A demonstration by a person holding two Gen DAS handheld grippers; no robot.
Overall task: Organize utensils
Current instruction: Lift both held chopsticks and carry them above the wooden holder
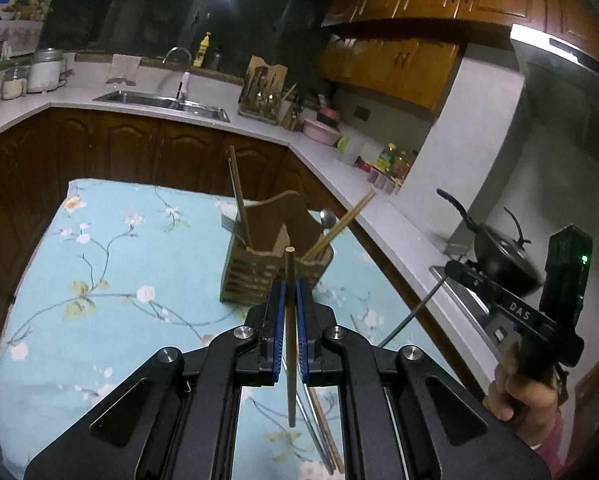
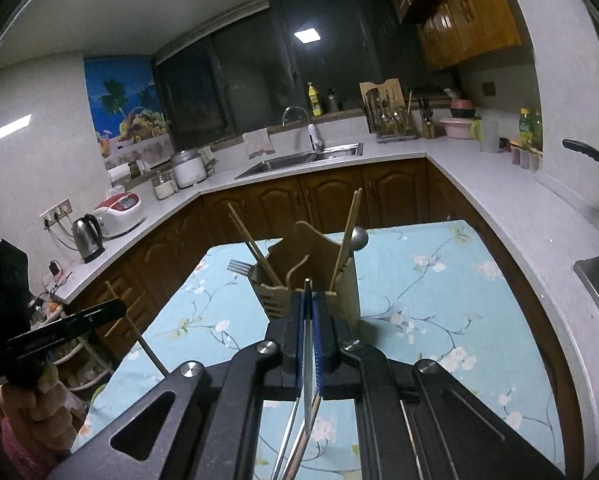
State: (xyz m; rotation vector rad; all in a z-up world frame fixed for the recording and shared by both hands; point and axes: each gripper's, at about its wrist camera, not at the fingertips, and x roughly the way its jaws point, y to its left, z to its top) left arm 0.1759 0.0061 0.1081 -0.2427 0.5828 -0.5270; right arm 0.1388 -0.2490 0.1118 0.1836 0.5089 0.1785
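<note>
Grippers both clamped: left gripper [image 1: 290, 288] pinches a wooden chopstick [image 1: 290, 340], right gripper [image 2: 308, 300] pinches a metal utensil [image 2: 307, 360]. Holder [image 1: 273, 268] sits frame center on the floral cloth [image 1: 111, 240]. Suggest lifting each tip above the rim, aligning vertically, then lowering into a free slot.

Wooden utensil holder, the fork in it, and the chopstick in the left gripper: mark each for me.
wooden utensil holder [image 1: 255, 280]: left wrist view, slatted front wall.
fork [image 2: 238, 267]: right wrist view, tines above the holder's left side.
chopstick [image 1: 289, 280]: left wrist view, shaft above the closed fingers.
</note>
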